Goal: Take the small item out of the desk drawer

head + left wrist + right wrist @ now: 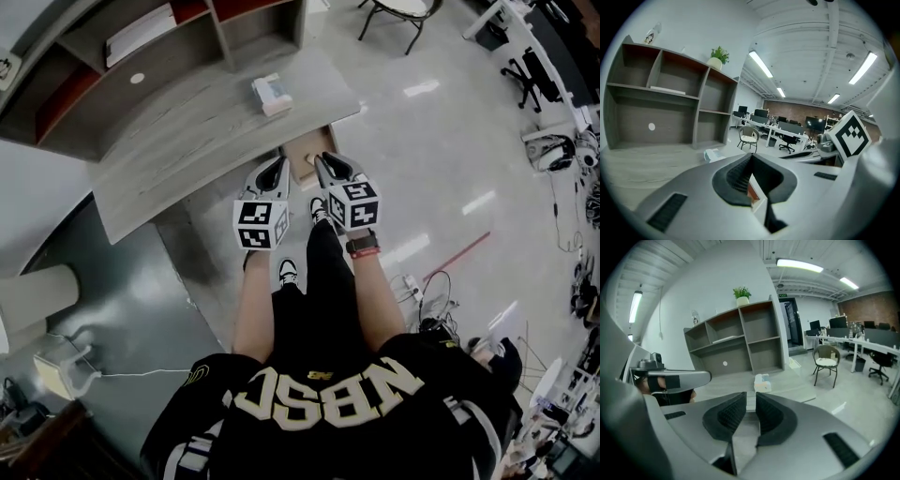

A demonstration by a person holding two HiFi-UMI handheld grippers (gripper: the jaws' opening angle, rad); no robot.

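My left claw is closed on the small item, a little piece with an orange face and a white edge wedged low between the ribbed pads. What it is exactly, I cannot tell. From above it is hidden inside the claw. I hold it in the air just off the front edge of the desk, near its right-hand corner and above the drawer. My right claw hangs just beside the left one at the same edge. Its jaws stand a narrow way apart with nothing between them, and only the grey worktop shows through the gap. The drawer shows as a pale wooden patch poking out from under the front edge between my two claw tips, so I judge it to be pulled out. How far it is out I cannot say, and I cannot see inside it. A tissue box sits further back on the worktop, well apart from both claws. By my reckoning the main job is done, since the item is out of the drawer and in my grip. What may be left is setting it down on the worktop and pushing the drawer shut with my free right claw.
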